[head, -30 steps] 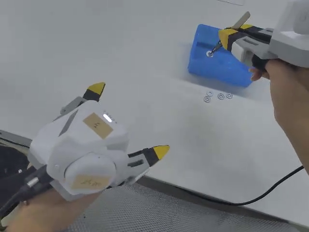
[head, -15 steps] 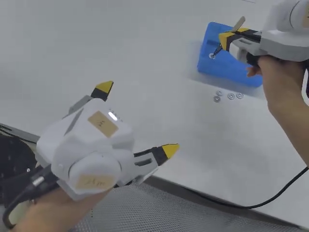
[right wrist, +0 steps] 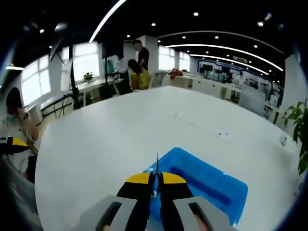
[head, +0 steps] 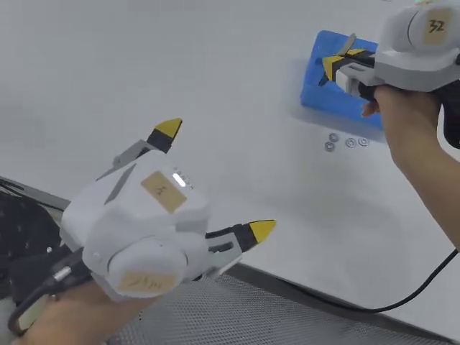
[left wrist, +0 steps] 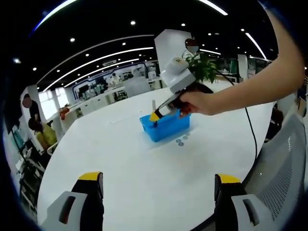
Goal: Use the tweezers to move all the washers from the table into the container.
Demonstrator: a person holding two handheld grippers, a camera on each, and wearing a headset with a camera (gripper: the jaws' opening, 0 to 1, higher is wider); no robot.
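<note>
Jaws on the right gripper [head: 333,66] are pinched tight on the tweezers [head: 349,43], tips over the blue container [head: 320,93]. Left gripper [head: 215,179] jaws are spread wide. Washers [head: 350,142] lie on the bench [head: 180,72], just beside the container.

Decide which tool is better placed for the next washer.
Right: the right tool grips the metal tweezers over the blue plastic container, beside the small silver washers; the open left tool is farther.

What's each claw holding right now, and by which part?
Right claw pinches the tweezers partway along their shaft, tips poking out over the blue container. Left claw is open, holding nothing.
</note>
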